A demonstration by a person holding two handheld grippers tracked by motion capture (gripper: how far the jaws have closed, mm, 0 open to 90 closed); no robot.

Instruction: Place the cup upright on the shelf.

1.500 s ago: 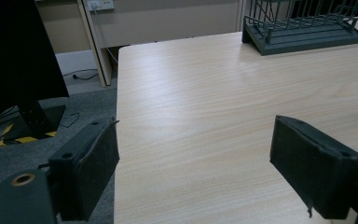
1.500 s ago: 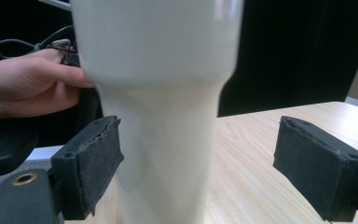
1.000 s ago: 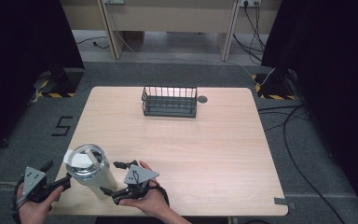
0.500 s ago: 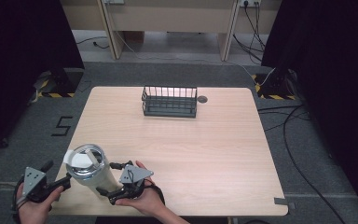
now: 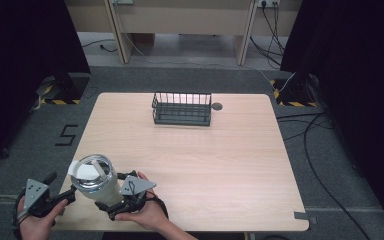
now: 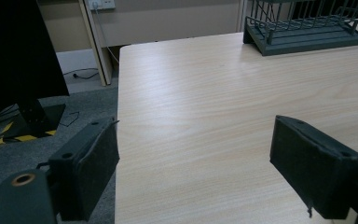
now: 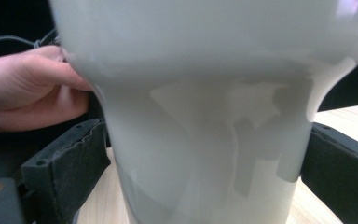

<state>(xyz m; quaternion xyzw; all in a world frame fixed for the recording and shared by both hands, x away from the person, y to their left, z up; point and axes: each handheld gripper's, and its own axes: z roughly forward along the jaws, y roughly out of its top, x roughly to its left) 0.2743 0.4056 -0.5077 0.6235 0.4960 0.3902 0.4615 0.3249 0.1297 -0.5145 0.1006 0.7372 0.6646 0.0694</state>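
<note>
Right gripper point(image 5: 111, 204) jaws closed on the lower body of the pale tumbler point(image 5: 96, 178); left gripper point(image 5: 69, 196) wide, holding nothing. Tumbler stands at the table's point(image 5: 240, 165) near-left corner, long axis vertical, mouth up. Grasp looks made; lift and carry, perhaps to the wire basket point(image 5: 182, 108), remain.

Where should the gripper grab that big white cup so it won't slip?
Best around the white cup's narrow lower body, from the side. It stands upright and flares wider above, so it shouldn't slide down. The right gripper already has a jaw on each side there.
</note>
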